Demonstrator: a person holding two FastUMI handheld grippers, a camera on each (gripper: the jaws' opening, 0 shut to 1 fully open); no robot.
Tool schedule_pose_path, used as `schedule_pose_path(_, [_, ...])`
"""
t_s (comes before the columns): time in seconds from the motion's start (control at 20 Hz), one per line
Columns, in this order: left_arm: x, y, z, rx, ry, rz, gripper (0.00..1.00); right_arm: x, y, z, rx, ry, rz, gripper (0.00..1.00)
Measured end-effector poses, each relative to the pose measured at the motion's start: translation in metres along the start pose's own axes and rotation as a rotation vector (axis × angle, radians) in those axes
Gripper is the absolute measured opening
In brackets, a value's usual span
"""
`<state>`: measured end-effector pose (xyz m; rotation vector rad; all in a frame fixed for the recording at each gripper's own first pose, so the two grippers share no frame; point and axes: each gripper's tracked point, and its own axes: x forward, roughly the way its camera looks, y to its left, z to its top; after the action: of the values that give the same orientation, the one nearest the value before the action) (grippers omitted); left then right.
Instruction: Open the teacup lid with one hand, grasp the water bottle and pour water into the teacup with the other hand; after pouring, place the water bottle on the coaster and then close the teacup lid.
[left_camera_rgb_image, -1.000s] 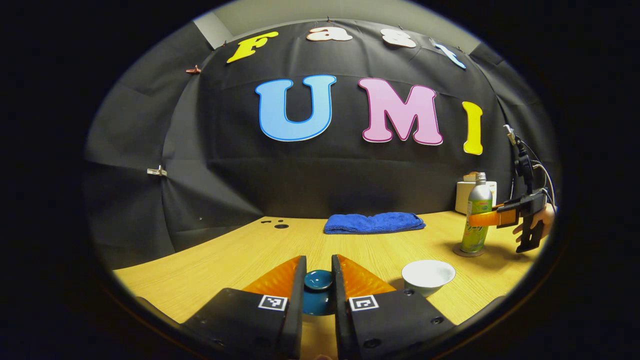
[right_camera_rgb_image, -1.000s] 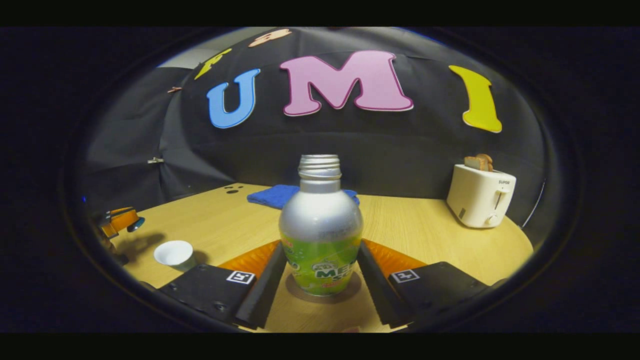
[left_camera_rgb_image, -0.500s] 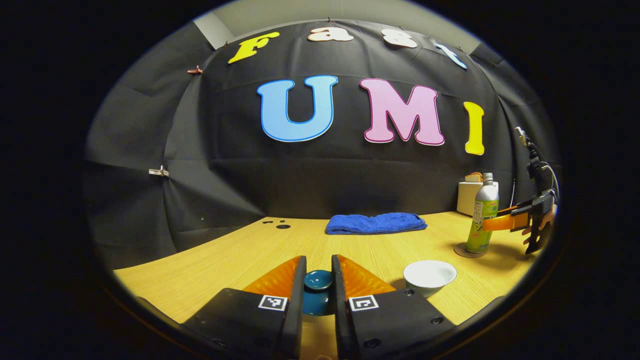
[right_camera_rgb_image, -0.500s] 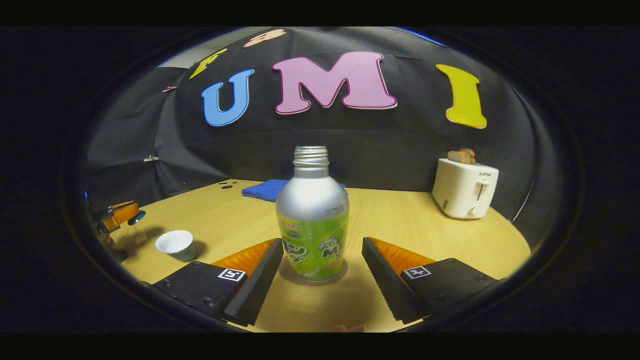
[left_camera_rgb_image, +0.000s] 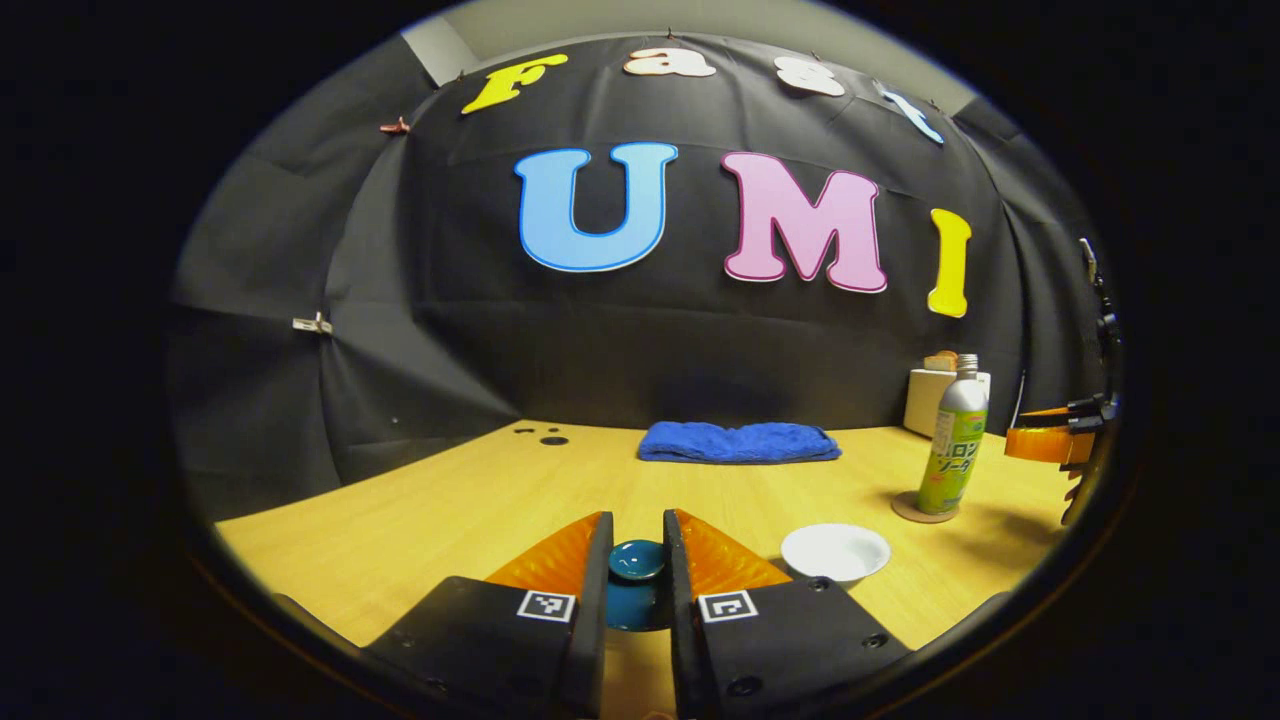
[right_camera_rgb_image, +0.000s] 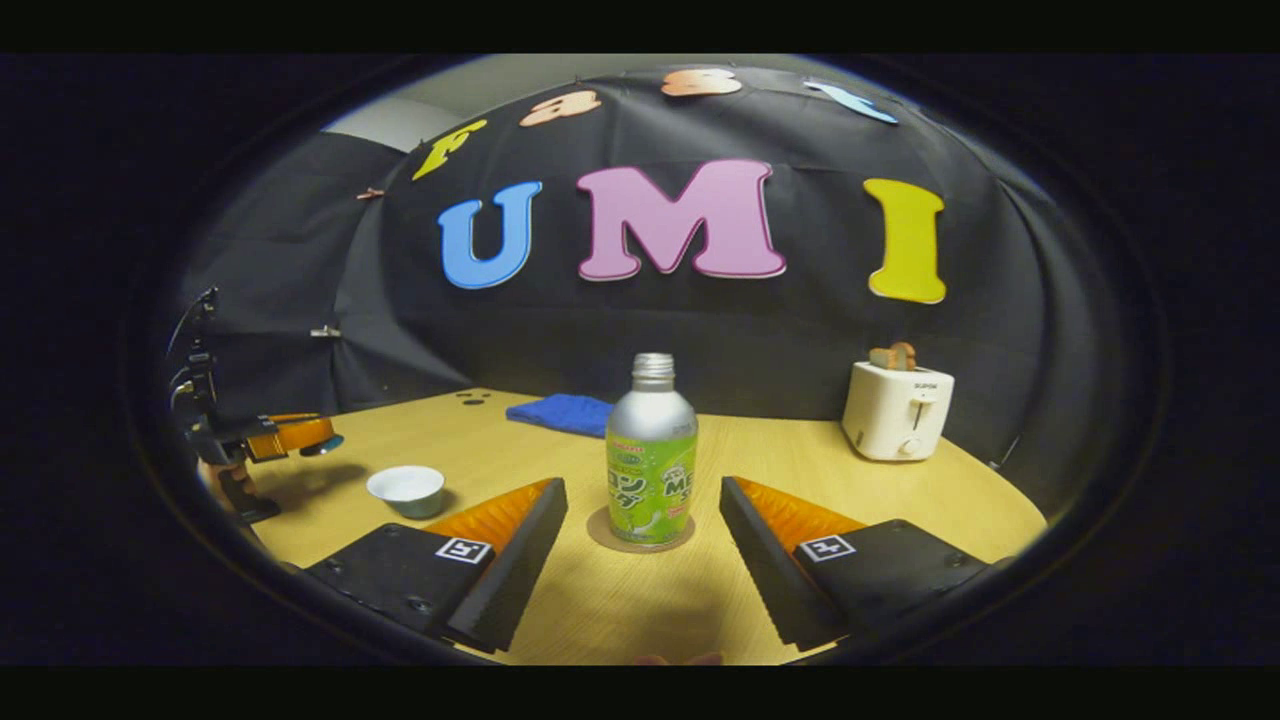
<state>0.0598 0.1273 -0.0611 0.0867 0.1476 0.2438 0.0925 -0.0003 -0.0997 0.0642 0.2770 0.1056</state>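
Note:
The silver and green water bottle stands upright on a round brown coaster; it also shows far right in the left gripper view as the bottle. My right gripper is open, drawn back from the bottle with a gap on both sides. The white teacup sits uncovered on the table, seen also as the cup. My left gripper is shut on the dark teal lid, held left of the cup. The left gripper appears at the far left of the right gripper view.
A folded blue towel lies at the back of the wooden table. A white toaster with bread in it stands at the back right. Small dark holes mark the table's far left.
My right gripper let go of the bottle, opened and pulled back from it; the bottle stays on the coaster. My left gripper keeps the lid, nearly still.

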Motion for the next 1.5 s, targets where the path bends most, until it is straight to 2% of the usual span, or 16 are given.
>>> schedule_pose_path(0.1, [0.001, -0.019, 0.008, -0.015, -0.005, -0.033, 0.30, -0.018, -0.008, 0.011, -0.019, -0.045, -0.044, 0.95])
schedule_pose_path(0.2, [0.002, -0.038, 0.021, -0.003, -0.021, -0.058, 0.31, -0.033, -0.013, 0.012, -0.037, -0.052, -0.057, 0.95])
schedule_pose_path(0.35, [0.002, -0.069, 0.037, -0.007, -0.042, -0.114, 0.31, -0.050, -0.020, 0.011, -0.011, -0.054, -0.060, 0.96])
schedule_pose_path(0.6, [0.014, -0.099, 0.029, -0.026, 0.010, -0.168, 0.31, -0.067, -0.027, 0.007, -0.006, -0.082, -0.060, 0.96])
schedule_pose_path(0.95, [0.034, -0.115, -0.001, -0.053, 0.124, -0.180, 0.31, -0.081, -0.025, 0.032, 0.016, -0.140, -0.030, 0.96])
schedule_pose_path(1.25, [0.041, -0.120, -0.017, 0.002, 0.163, -0.155, 0.31, -0.085, -0.031, 0.035, 0.037, -0.153, -0.033, 0.96])
schedule_pose_path(1.3, [0.042, -0.121, -0.019, 0.016, 0.167, -0.150, 0.34, -0.086, -0.033, 0.037, 0.042, -0.157, -0.032, 0.93])
schedule_pose_path(1.4, [0.044, -0.124, -0.025, 0.029, 0.176, -0.152, 0.28, -0.088, -0.032, 0.037, 0.049, -0.162, -0.027, 0.96])
schedule_pose_path(1.45, [0.044, -0.127, -0.026, 0.030, 0.180, -0.155, 0.34, -0.088, -0.033, 0.038, 0.050, -0.165, -0.028, 0.93])
schedule_pose_path(1.5, [0.044, -0.127, -0.028, 0.032, 0.183, -0.152, 0.31, -0.088, -0.033, 0.039, 0.051, -0.169, -0.026, 0.96])
